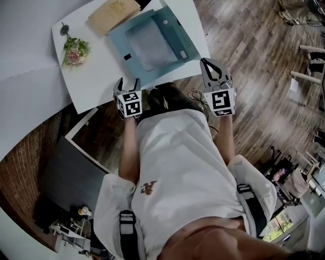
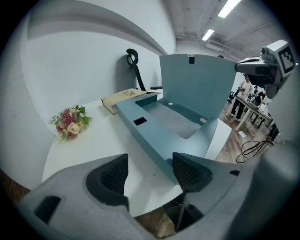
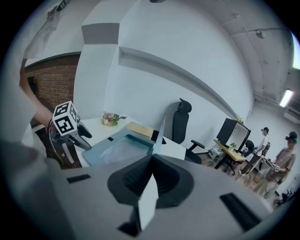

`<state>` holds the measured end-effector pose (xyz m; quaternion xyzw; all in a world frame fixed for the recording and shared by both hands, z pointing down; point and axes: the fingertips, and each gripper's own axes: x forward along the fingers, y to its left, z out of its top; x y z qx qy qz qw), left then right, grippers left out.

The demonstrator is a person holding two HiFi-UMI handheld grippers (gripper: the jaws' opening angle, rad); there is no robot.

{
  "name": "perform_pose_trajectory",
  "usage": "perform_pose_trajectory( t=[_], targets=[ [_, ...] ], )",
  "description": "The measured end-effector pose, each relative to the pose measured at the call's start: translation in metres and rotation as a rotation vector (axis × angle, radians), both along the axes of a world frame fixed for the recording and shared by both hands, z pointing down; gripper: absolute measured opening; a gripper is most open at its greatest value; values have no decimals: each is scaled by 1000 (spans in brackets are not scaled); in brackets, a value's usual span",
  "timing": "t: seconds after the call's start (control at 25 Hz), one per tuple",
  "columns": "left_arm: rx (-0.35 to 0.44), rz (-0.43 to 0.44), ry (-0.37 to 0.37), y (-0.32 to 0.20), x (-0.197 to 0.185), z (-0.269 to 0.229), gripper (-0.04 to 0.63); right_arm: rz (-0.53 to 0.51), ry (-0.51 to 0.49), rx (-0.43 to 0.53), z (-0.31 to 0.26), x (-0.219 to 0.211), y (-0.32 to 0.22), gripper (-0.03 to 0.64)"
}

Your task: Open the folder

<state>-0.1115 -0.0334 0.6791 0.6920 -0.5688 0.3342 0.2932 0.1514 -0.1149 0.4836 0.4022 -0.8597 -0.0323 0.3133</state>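
A blue folder (image 1: 152,48) lies open on the white table (image 1: 96,76), its inside pocket (image 2: 176,123) showing. Its cover (image 2: 197,79) stands raised on the right side. My right gripper (image 1: 208,65) is shut on the cover's free edge, and in the right gripper view the cover (image 3: 157,136) runs edge-on out of the closed pads of the right gripper (image 3: 151,176). My left gripper (image 1: 128,84) hovers open at the table's front edge. In the left gripper view its jaws (image 2: 150,173) stand apart with the folder's near corner just ahead of them, untouched.
A small bouquet (image 1: 75,51) lies at the table's left, and a tan book (image 1: 112,14) sits behind the folder. A black office chair (image 3: 180,119) stands beyond the table. Further off are desks with monitors (image 3: 234,133) and people (image 3: 281,161). A cable (image 2: 253,147) lies on the wooden floor.
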Motion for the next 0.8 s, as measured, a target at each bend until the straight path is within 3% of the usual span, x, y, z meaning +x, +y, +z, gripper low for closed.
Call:
perform_pose_trajectory(
  t=[0.8],
  targets=[
    [-9,1,-20,-1,2,0,307,81,16,-26,9,32,-17,9]
  ],
)
